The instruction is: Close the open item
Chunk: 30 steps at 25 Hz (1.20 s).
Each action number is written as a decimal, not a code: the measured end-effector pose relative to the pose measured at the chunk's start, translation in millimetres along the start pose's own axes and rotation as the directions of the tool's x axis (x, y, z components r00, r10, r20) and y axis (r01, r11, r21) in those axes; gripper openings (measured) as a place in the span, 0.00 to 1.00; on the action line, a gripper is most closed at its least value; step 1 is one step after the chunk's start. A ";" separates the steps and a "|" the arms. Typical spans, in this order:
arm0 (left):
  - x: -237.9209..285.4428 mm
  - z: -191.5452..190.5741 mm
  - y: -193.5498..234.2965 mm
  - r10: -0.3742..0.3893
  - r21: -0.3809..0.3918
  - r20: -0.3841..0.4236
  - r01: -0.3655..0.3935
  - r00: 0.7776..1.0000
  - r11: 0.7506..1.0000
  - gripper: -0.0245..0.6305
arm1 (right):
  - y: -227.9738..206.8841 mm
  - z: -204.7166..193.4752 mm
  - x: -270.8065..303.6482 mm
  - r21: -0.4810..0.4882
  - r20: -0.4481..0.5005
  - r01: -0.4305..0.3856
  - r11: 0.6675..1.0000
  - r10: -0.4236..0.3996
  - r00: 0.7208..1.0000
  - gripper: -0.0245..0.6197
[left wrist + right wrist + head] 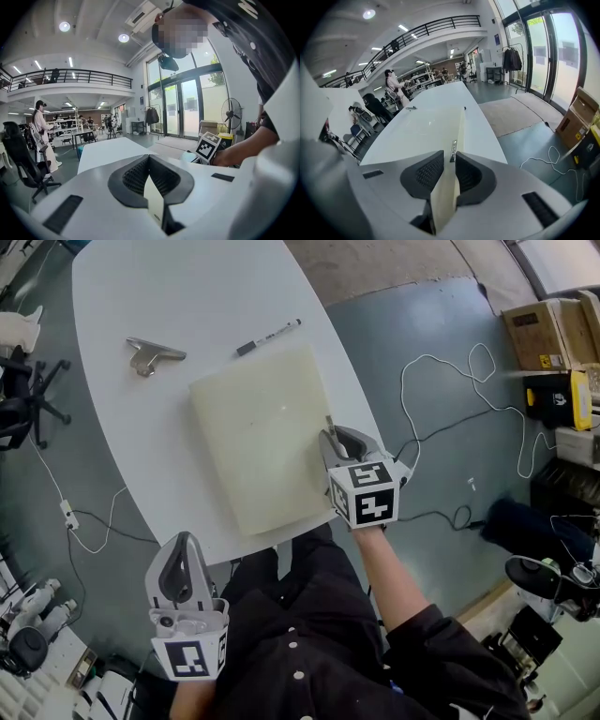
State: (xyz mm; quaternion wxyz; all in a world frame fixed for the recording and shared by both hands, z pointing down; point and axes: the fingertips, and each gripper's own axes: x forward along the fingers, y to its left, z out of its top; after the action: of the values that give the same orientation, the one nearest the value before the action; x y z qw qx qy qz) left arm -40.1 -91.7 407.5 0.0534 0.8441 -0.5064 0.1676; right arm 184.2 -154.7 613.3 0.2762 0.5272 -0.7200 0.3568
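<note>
Head view shows a flat pale pouch (258, 432) lying on the white table (169, 296), near its right border. Its long axis runs from near to far, a little tilted. The right gripper (339, 439) is clenched on a small metal tab (453, 151) about midway along the pouch's right edge and points far along that edge. I think this is so the tab can be pulled along it to shut the pouch. The left gripper (183, 549) is clenched on nothing and hangs off the table near the person's body, probably only waiting.
</note>
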 end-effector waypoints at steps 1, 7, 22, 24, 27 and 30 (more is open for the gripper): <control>0.6 -1.8 -0.5 -0.002 -0.004 -0.006 0.002 1.000 1.000 0.06 | 0.3 -0.1 0.3 -0.014 0.002 0.012 1.000 -0.012 1.000 0.19; 3.1 -5.0 -3.9 -0.010 -0.013 -0.023 0.010 1.000 1.000 0.06 | 9.5 3.3 -3.0 -0.164 0.039 0.110 0.980 -0.105 0.994 0.21; -0.7 -14.0 0.3 0.007 -0.018 -0.054 -0.008 0.999 1.000 0.06 | 12.0 -0.1 6.5 -0.085 -0.072 -0.104 0.991 0.098 0.993 0.08; -1.2 -16.0 0.4 0.010 -0.020 -0.058 -0.011 0.998 1.000 0.06 | 12.0 -0.5 8.0 -0.074 -0.089 -0.117 0.990 0.110 0.990 0.08; -1.6 -15.0 -0.4 0.015 -0.017 -0.056 -0.016 0.998 1.000 0.06 | 11.6 -0.5 8.6 -0.091 -0.092 -0.129 0.987 0.120 0.988 0.08; -6.0 -11.2 0.0 0.025 -0.007 -0.049 -0.025 0.999 1.000 0.06 | 13.5 0.5 2.8 -0.126 -0.042 -0.141 0.982 0.137 0.990 0.08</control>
State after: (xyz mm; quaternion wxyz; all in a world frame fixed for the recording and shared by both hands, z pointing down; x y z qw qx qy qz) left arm -45.3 -83.7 416.0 0.0670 0.8333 -0.5160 0.1867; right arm 170.5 -154.2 612.2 0.2959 0.4507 -0.7720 0.3366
